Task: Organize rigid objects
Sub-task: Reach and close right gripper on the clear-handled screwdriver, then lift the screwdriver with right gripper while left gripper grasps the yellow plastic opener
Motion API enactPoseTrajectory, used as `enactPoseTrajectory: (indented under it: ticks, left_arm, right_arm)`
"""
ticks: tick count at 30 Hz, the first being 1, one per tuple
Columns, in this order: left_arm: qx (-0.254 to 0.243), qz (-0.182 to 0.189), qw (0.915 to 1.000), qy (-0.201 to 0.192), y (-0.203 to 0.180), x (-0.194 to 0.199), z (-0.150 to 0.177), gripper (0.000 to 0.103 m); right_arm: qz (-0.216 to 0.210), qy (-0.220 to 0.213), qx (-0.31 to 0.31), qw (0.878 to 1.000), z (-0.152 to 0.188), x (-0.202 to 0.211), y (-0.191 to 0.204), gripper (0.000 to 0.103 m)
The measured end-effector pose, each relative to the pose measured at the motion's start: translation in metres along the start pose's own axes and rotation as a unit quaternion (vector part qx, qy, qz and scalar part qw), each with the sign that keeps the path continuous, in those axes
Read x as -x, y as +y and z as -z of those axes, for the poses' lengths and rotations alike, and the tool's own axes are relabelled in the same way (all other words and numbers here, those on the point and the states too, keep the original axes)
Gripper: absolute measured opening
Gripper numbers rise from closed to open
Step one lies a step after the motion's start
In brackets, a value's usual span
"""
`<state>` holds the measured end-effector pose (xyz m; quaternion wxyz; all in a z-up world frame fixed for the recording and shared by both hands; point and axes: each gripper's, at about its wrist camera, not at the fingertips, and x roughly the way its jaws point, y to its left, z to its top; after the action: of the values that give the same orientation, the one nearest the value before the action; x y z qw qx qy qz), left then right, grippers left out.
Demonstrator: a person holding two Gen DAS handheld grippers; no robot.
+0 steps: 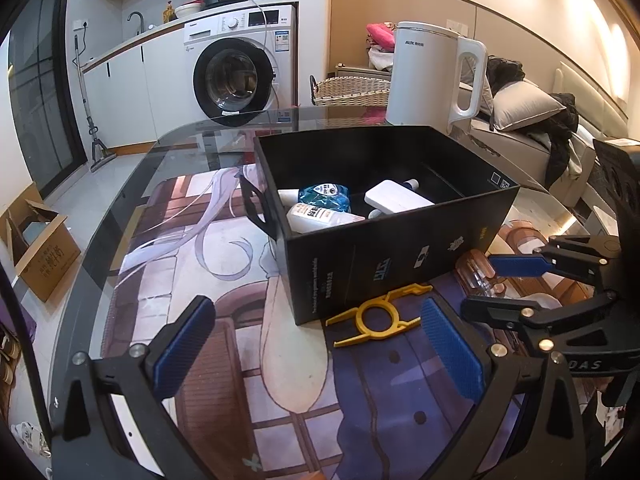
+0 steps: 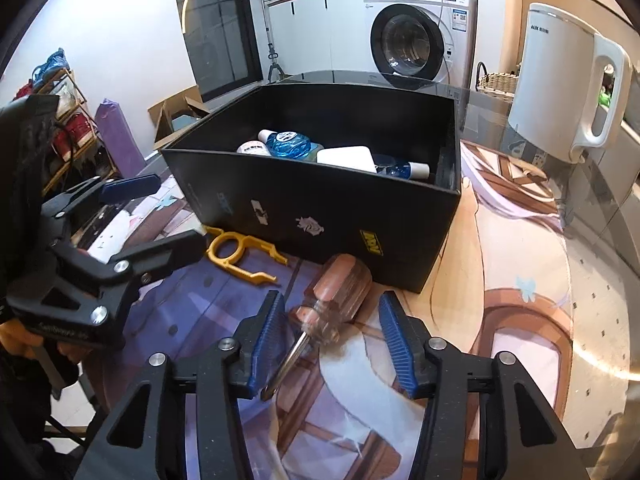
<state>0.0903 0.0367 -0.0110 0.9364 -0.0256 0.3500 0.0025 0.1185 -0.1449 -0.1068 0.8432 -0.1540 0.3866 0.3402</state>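
Right wrist view: the right gripper hangs low over the glass-topped desk, its jaws released and spread to either side of a stubby screwdriver with a clear amber handle, which lies on the illustrated desk mat just beside the near wall of an open black cardboard box. The box already holds bottles and a flat white case. A yellow plastic clip-shaped tool lies on the mat against the box's corner, ahead of the left gripper, whose jaws are likewise released and empty. The step in hand appears to be the screwdriver pick-up; next, the right jaws would need to close across the handle, then lift it over the box wall.
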Motion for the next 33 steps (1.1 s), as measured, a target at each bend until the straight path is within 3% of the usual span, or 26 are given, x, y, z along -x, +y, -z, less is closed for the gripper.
enactPoseTrajectory:
  ticks: [8,16,22,33]
  left_arm:
    - [0.001,0.001,1.0000,0.003,0.001,-0.001,0.000,0.103]
    - [0.001,0.001,1.0000,0.005,0.000,-0.002,0.000,0.103]
    - [-0.001,-0.001,1.0000,0.008,-0.001,-0.003,0.000,0.103]
    - [-0.013,-0.012,0.9997,0.017,-0.010,-0.006,0.001,0.103]
  right_arm:
    - [0.028,0.005,0.019,0.999,-0.009,-0.009,0.009,0.046]
    - [0.027,0.004,0.020,0.999,-0.005,-0.008,0.011,0.046]
    - [0.027,-0.006,0.022,0.999,0.001,-0.004,0.012,0.027]
    - [0.016,-0.015,0.007,1.000,0.016,0.007,0.010,0.027]
